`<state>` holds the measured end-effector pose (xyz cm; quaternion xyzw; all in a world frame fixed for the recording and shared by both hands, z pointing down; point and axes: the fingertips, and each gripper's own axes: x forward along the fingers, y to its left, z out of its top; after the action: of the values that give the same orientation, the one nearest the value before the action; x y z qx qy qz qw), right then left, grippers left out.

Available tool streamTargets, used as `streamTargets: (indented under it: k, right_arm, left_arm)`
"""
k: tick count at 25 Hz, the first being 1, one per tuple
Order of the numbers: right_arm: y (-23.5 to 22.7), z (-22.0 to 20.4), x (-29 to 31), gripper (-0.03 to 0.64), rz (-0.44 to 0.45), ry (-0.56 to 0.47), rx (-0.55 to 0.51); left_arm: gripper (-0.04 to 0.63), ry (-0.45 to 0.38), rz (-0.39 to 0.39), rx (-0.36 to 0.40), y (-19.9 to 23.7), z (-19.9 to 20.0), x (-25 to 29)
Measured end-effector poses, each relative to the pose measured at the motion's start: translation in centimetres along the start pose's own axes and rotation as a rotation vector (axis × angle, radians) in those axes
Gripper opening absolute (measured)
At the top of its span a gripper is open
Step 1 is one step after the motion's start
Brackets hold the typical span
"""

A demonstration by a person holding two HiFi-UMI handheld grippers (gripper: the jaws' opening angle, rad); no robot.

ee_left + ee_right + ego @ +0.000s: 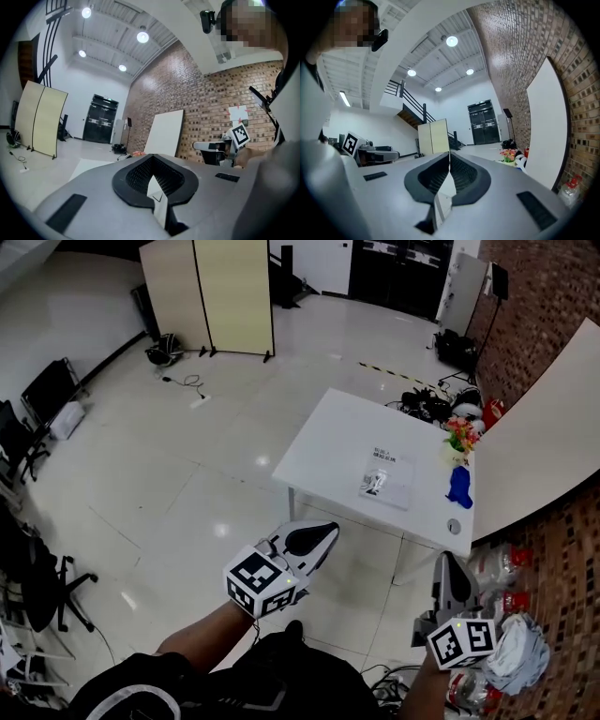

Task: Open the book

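A closed book (386, 479) with a pale cover lies on the white table (337, 442), well ahead of both grippers. My left gripper (325, 532) is held out over the floor, short of the table's near edge. Its jaws meet at the tips with nothing between them (152, 157). My right gripper (444, 564) hovers below the table's near right corner, shut and empty (449, 153). Each gripper shows in the other's view: the right one (220, 147) and the left one (377, 153).
On the table's right side stand a pot of flowers (460, 435), a blue object (459, 486) and a small round thing (455, 526). A white board (544, 442) leans on the brick wall. Bottles and bags (511, 610) lie by my right hand; a folding screen (211, 296) stands far back.
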<state>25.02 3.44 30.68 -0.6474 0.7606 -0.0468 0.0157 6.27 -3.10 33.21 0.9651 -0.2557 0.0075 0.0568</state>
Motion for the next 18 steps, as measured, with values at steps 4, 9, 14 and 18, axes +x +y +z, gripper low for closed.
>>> streamTargets:
  k: [4, 9, 14, 18]
  right_arm:
    - [-1.5, 0.0, 5.5, 0.0, -0.019, 0.03, 0.003]
    - [-4.8, -0.6, 11.4, 0.002, -0.027, 0.049, 0.011]
    - [-11.0, -3.1, 18.3, 0.002, -0.057, 0.102, 0.021]
    - [-16.3, -4.3, 23.4, 0.002, -0.044, 0.128, 0.052]
  left_arm:
    - [-0.003, 0.008, 0.0, -0.018, 4.8, 0.5, 3.1]
    - [-0.003, 0.02, 0.001, -0.029, 9.2, 0.1, 7.6]
    - [-0.003, 0.048, 0.034, -0.021, 13.8, -0.7, 13.8]
    - [-0.003, 0.07, 0.088, -0.022, 17.4, -0.8, 19.3]
